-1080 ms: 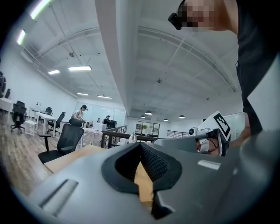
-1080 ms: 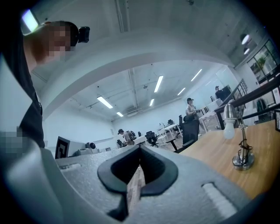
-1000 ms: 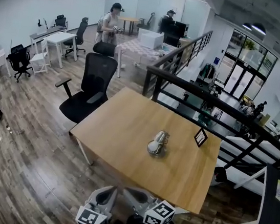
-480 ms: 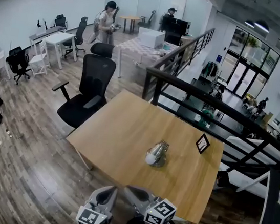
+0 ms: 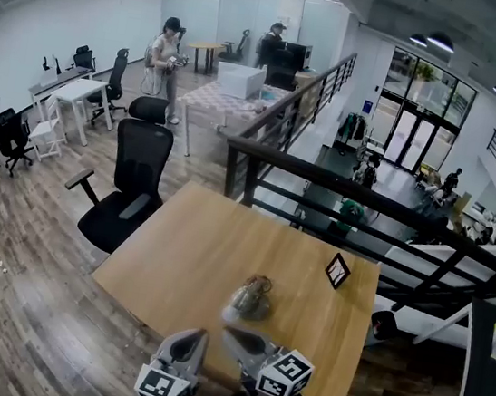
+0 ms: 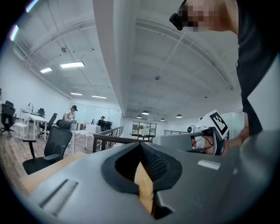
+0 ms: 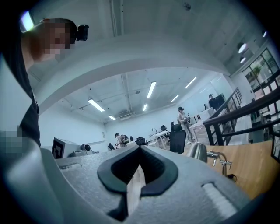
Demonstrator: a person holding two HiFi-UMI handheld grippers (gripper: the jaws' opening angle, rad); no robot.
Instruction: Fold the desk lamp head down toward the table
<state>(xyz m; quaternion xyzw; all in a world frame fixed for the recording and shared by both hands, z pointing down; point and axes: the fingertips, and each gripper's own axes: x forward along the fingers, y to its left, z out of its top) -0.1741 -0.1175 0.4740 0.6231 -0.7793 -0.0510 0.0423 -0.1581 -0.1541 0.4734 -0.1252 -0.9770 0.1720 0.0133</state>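
Note:
A silver desk lamp (image 5: 250, 299) stands on the wooden table (image 5: 192, 240), near its front edge. Its head and jointed arm (image 7: 205, 154) also show at the right of the right gripper view. My left gripper (image 5: 194, 337) and right gripper (image 5: 234, 335) are side by side at the bottom of the head view. Both sit just in front of the table's near edge, short of the lamp and apart from it. In the left gripper view the left gripper (image 6: 141, 146) is shut on nothing. The right gripper (image 7: 140, 148) is likewise shut and empty.
A small black framed sign (image 5: 338, 270) stands at the table's far right. A black office chair (image 5: 126, 189) sits left of the table, and a dark railing (image 5: 350, 190) runs behind it. People stand by desks (image 5: 165, 57) far back. A shelf edge (image 5: 488, 350) is at right.
The whole view has advanced on the table. The lamp now lies lower in the head view and much nearer both grippers, which keep the same shut pose.

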